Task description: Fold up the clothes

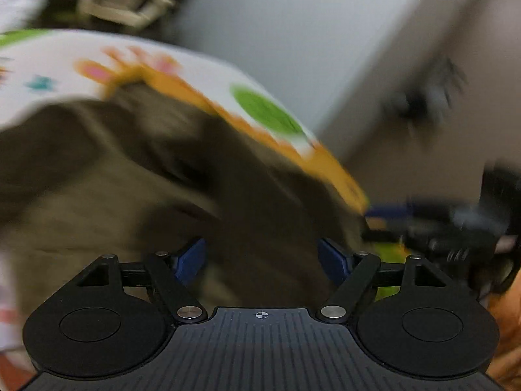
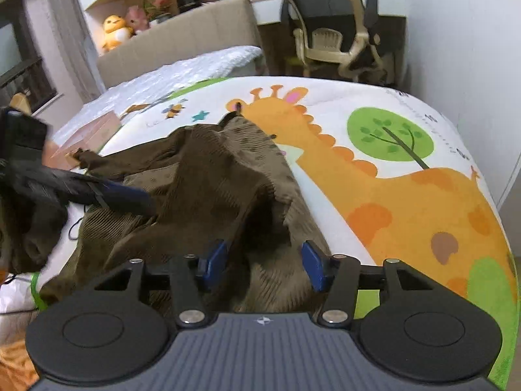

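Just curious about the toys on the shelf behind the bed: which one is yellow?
The chick-like plush at the left end; the plush beside it is pink.

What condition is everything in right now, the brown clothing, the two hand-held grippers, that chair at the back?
Brown corduroy garment: crumpled in a heap on the giraffe blanket, unfolded.
Left hand-held gripper: open, garment in front of it, not gripped.
Right hand-held gripper: open above the garment, pads not pressing it.
Office chair: upright, unoccupied.

Dim, soft indoor light without glare; heavily motion-smeared through the left wrist view, sharp through the right wrist view, fisheye-bent and dark at the corners.
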The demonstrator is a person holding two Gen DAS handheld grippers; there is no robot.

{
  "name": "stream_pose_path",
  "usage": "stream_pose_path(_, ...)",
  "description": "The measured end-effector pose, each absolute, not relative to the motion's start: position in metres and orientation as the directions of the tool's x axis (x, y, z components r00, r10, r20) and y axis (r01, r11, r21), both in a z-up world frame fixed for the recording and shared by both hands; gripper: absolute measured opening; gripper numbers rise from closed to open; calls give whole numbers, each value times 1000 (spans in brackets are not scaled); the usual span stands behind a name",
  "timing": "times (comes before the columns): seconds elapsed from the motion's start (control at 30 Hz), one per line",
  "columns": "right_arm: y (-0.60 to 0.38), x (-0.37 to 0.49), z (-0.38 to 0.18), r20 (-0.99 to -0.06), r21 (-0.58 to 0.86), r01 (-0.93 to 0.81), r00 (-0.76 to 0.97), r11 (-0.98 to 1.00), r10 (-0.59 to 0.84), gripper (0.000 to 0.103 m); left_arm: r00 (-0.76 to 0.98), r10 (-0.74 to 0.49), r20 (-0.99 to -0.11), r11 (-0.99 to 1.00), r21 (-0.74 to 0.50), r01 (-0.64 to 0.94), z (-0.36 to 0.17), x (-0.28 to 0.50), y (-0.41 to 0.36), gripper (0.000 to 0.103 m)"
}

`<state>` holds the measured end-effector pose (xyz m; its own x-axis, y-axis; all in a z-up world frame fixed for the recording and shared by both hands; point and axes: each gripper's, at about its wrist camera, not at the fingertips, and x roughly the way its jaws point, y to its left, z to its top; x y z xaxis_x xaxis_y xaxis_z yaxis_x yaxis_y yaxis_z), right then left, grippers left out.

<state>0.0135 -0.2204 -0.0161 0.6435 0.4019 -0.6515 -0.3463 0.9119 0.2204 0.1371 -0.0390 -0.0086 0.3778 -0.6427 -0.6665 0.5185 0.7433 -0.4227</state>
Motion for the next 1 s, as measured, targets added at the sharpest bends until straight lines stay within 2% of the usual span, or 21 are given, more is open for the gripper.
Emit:
stream_pose_path(0.03,-219,7,-13,-638,213,-364,651,907,411,52,381,-614,-691,756,-376,535,-14,133,-54,70)
stream_pose_path(0.07,-217,0,-9,-621,198,-387,662,901,420,52,402,-583,-706,771,-325,548,-17,132,-66,27)
stream_pose_path(0.1,-215,-7,-4,-601,178,-412,673,894,430,54,440,-559,-702,782,-271,560,-13,133,-74,6)
stream_pose_path(0.13,-211,-15,0,-579,158,-443,682,882,446,60,462,-576,-674,776,-275,567,-5,135,-76,4)
stream_pose_path(0.2,-200,-28,9,-535,117,-504,694,856,482,68,500,-626,-599,755,-304,581,21,142,-78,4)
stream_pose_path(0.3,-182,-32,13,-496,91,-540,704,836,509,71,567,-643,-514,751,-280,598,58,143,-82,4)
stream_pose_path(0.4,-171,-18,12,-475,145,-531,703,835,530,74,598,-642,-480,758,-283,588,76,146,-88,4)
stream_pose_path(0.47,-158,-6,9,-449,130,-526,725,841,523,76,608,-640,-470,762,-290,579,80,150,-92,4)
stream_pose_path(0.57,-131,24,-4,-428,-137,-438,835,889,345,76,590,-658,-467,750,-341,567,78,154,-87,4)
stream_pose_path(0.63,-118,46,-18,-385,-381,-358,900,853,206,65,596,-663,-453,748,-378,545,78,157,-74,6)
stream_pose_path(0.67,-115,60,-27,-345,-521,-300,930,800,124,64,617,-649,-444,760,-392,518,78,161,-61,12)
stream_pose_path(0.7,-119,75,-35,-303,-624,-235,952,745,47,63,639,-634,-436,772,-406,490,79,166,-49,30)
stream_pose_path(0.73,-125,92,-43,-258,-706,-169,966,688,-28,62,660,-618,-427,782,-420,461,79,170,-36,43)
stream_pose_path(0.77,-136,110,-45,-230,-746,-107,968,657,-103,61,687,-590,-425,800,-421,427,79,176,-23,61)
stream_pose_path(0.83,-167,147,-41,-208,-761,3,946,649,-249,57,726,-519,-451,845,-399,356,71,188,6,66)
stream_pose_path(0.9,-195,164,-23,-244,-687,60,920,724,-308,57,741,-457,-491,879,-378,291,59,199,31,73)
stream_pose_path(0.97,-215,166,-1,-312,-561,58,909,826,-276,57,720,-443,-534,887,-376,267,39,206,46,75)
stream_pose_path(1.0,-220,162,8,-395,-446,-27,903,895,-170,58,709,-436,-554,891,-375,255,30,209,53,75)
